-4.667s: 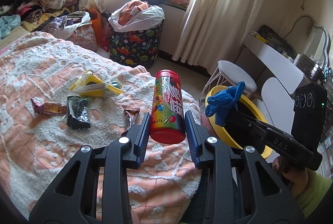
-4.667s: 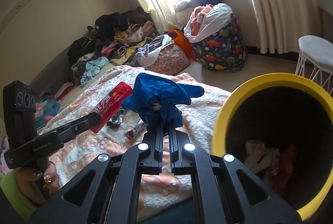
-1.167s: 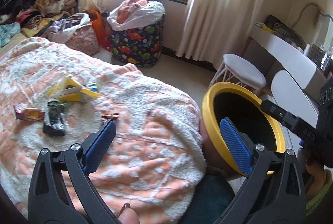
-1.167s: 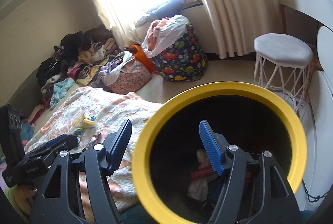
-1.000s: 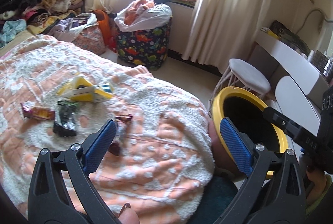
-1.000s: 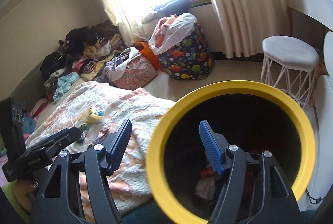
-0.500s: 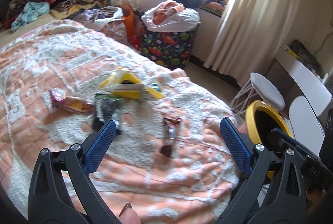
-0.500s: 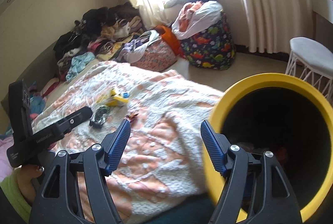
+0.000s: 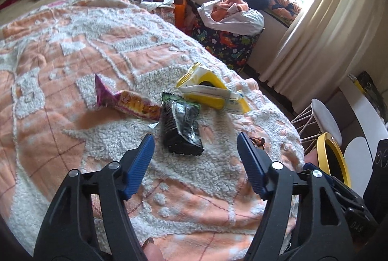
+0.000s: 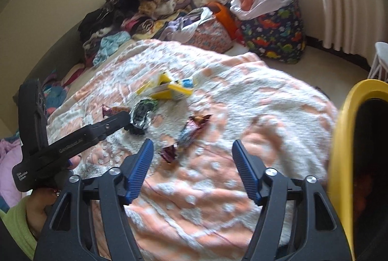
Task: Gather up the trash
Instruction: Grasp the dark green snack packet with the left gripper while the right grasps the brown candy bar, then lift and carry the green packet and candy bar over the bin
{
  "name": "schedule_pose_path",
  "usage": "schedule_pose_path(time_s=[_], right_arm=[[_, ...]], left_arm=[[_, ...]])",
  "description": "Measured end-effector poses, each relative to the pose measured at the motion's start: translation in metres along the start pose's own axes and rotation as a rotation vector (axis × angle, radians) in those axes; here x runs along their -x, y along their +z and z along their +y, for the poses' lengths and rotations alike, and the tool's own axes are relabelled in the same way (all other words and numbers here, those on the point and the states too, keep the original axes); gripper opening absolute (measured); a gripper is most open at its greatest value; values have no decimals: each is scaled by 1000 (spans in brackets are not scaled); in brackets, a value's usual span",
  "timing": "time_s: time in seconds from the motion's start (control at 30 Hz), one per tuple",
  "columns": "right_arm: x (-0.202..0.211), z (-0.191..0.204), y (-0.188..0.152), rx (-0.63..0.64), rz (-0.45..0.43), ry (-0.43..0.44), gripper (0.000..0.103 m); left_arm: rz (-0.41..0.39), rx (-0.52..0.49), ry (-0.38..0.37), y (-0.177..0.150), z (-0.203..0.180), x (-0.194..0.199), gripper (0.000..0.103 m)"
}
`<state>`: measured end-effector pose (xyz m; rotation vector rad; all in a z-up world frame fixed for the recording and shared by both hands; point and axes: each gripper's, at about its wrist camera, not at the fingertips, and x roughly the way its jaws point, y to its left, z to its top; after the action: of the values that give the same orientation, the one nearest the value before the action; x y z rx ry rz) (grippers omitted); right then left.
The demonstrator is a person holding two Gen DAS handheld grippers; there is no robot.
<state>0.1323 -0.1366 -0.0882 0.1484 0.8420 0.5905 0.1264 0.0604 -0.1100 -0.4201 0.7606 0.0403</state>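
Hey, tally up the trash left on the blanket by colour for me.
Yellow: 1, the yellow carton
Black: 1, the black wrapper
Purple and orange: 1, the purple wrapper
Brown: 1, the brown wrapper
Total: 4

Both claws [image 9: 195, 147] [image 10: 192, 152] closing, empty

Both grippers are showing black frames, ribbed blue pads and silver screws: left gripper [image 9: 195, 150], right gripper [image 10: 192, 155]. At eight o'clock, a lime-green sleeve [image 10: 15, 227] is showing.
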Motion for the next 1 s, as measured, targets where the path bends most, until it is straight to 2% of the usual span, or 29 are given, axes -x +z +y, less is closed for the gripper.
schedule_pose_path(time_s=[0.33,0.43,0.47,0.53,0.6,0.73,1.0], right_arm=[[-48,3,6,-38,85,44,43],[-60,-3,3,-53,117,39,30],[-61,-5,2,-64,119,44,21],[-60,-8,0,-82,112,67,15],[-54,-9,-3,-83,98,79,14],[-41,-5,-10,-65,72,86,13],[-15,-4,-15,-33,30,88,13]], left_arm=[[34,51,-21,-1,13,-17,50],[43,67,-21,-1,15,-23,49],[43,69,-19,0,15,-24,49],[41,70,-6,0,15,-26,45],[41,71,0,0,15,-28,42],[42,67,19,0,16,-30,26],[36,30,-3,-3,6,-20,21]])
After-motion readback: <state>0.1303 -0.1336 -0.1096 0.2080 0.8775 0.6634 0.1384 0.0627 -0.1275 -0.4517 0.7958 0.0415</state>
